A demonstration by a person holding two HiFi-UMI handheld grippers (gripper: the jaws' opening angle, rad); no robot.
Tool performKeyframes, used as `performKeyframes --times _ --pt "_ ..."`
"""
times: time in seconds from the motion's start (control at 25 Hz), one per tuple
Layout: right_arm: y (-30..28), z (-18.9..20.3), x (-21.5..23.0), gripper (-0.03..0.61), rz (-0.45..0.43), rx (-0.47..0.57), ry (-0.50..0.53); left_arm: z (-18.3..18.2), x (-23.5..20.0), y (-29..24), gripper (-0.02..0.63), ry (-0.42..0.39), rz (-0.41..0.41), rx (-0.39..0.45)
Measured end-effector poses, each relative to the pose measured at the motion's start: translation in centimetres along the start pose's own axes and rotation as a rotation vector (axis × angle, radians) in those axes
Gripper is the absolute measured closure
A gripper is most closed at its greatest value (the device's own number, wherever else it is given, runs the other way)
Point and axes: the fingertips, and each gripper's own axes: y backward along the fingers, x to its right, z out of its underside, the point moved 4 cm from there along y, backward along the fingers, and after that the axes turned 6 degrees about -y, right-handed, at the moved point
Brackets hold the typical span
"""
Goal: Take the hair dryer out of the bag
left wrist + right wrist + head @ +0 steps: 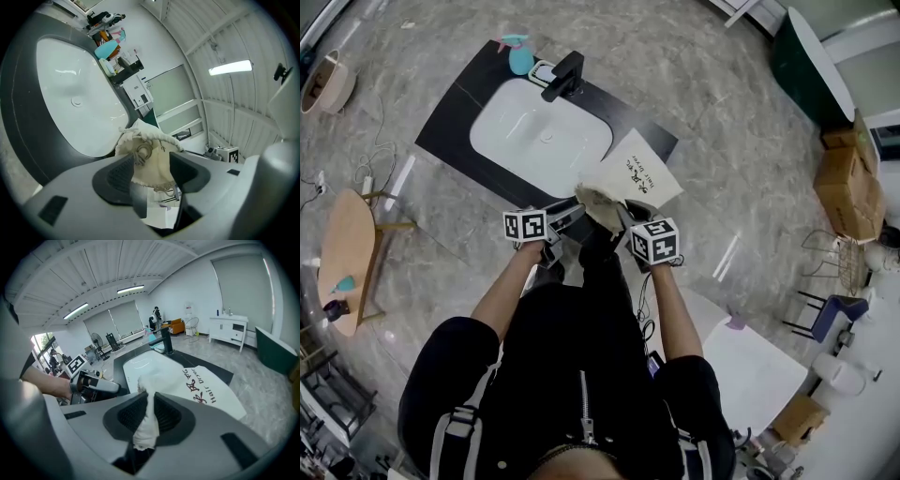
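A white cloth bag [639,173] printed "Hair Dryer" lies on the black counter to the right of the basin. Its gathered mouth [598,201] points toward me. My right gripper [621,221] is shut on a fold of the bag's rim, and the cloth is pinched between its pads [149,401]. My left gripper [572,216] is open. The puckered mouth with its drawstring [149,152] sits between the wide jaws [152,163], and I cannot tell whether the pads touch it. No hair dryer shows; the bag hides its contents.
A white basin [539,127] is set in the black counter [450,122], with a black faucet [564,75] and a teal spray bottle [517,54] behind it. A wooden side table [347,248] stands at the left. Cardboard boxes [848,183] are at the right.
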Motion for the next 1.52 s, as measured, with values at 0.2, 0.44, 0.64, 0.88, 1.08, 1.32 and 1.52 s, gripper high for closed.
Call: performKeyframes --times 0.2,0.44,0.64,0.88,1.08,1.32,1.52 --pt "0.0 0.0 0.0 0.520 -0.014 -0.004 -0.001 1.1 -0.9 -1.7 0.354 0.046 -0.027 -0.025" --pt "-0.1 -0.1 0.0 0.520 -0.026 -0.006 -0.006 1.9 -1.9 -3.6 0.359 0.095 -0.069 -0.039" --pt "0.0 -0.1 -0.2 0.520 -0.030 -0.021 0.009 2.2 -2.4 -5.0 0.364 0.121 -0.095 -0.051" --pt "0.2 -0.2 0.0 0.521 -0.035 -0.024 0.012 2.7 -2.8 -6.5 0.378 0.179 -0.105 -0.060" --pt "0.3 0.0 0.2 0.520 -0.038 -0.023 0.001 3.1 -3.3 -7.2 0.421 0.202 -0.128 -0.054" --pt "0.3 0.0 0.4 0.520 -0.041 -0.021 -0.007 3.2 -3.7 -7.6 0.508 0.231 -0.150 -0.041" --pt "0.3 0.0 0.4 0.520 -0.040 -0.023 -0.010 3.1 -3.6 -7.5 0.521 0.231 -0.145 -0.036"
